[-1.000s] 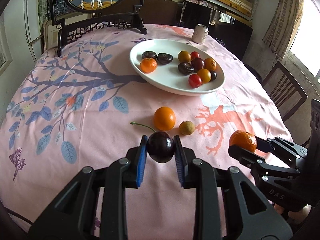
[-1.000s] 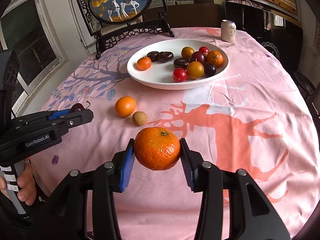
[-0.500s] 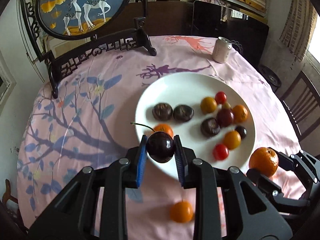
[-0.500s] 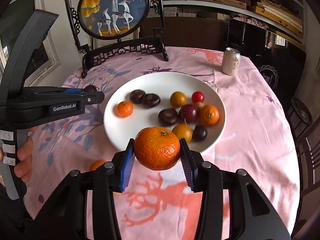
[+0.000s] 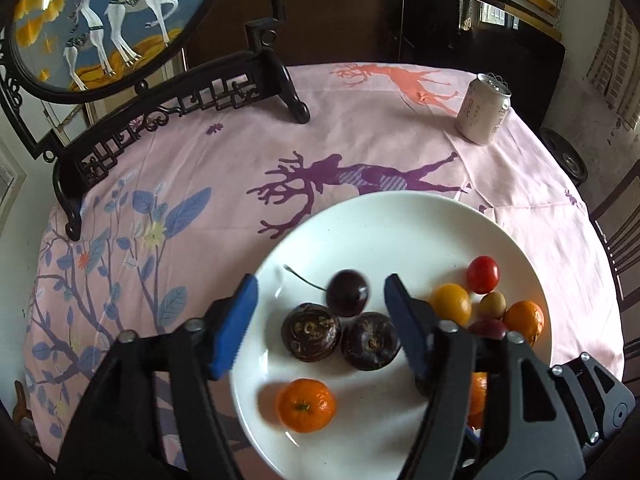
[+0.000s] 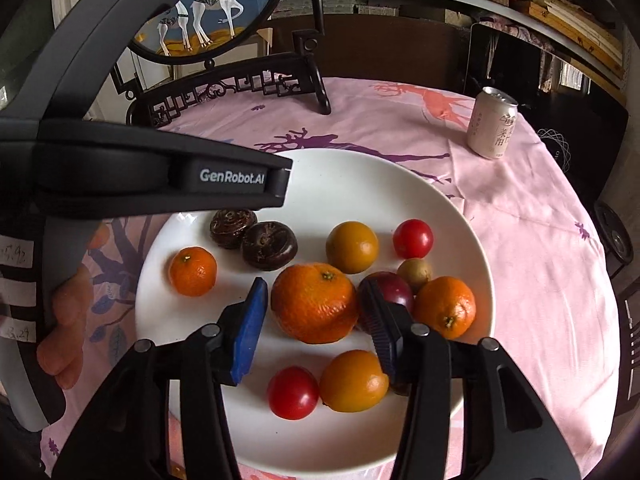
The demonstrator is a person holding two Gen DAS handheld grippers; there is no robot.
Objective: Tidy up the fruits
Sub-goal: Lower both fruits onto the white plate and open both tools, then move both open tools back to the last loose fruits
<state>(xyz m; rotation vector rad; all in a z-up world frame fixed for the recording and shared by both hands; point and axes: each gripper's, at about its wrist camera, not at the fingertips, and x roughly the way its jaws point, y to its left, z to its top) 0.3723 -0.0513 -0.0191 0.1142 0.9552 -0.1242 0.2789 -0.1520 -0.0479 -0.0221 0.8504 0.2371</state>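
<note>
While both my grippers are hanging over the wide white ceramic plate (image 5: 400,216), the dark red cherry with its thin stem (image 5: 347,293) is lying on the plate between the blue pads of my left gripper (image 5: 320,326), touching neither pad; those jaws are standing spread wide. Just nearer me, two dark brown ridged round fruits (image 5: 311,331) are sitting side by side, and a small orange mandarin (image 5: 306,405) is resting nearer still.

My right gripper (image 6: 316,326) is framing the large orange mandarin (image 6: 315,302), which is resting on the plate (image 6: 360,184). Its jaws are parted, with a gap showing at the blue left pad; whether the right pad is touching the peel, I cannot tell. Around it are lying a yellow-orange round fruit (image 6: 352,247), two red cherry tomatoes (image 6: 413,238), a purple plum (image 6: 394,292), a small tan fruit (image 6: 415,273), another mandarin (image 6: 445,307) and a second yellow fruit (image 6: 353,381).

Beyond the plate, the pink printed tablecloth (image 5: 360,128) is carrying a pale drink can (image 5: 484,109) and a dark carved stand with a round deer painting (image 5: 100,20).
</note>
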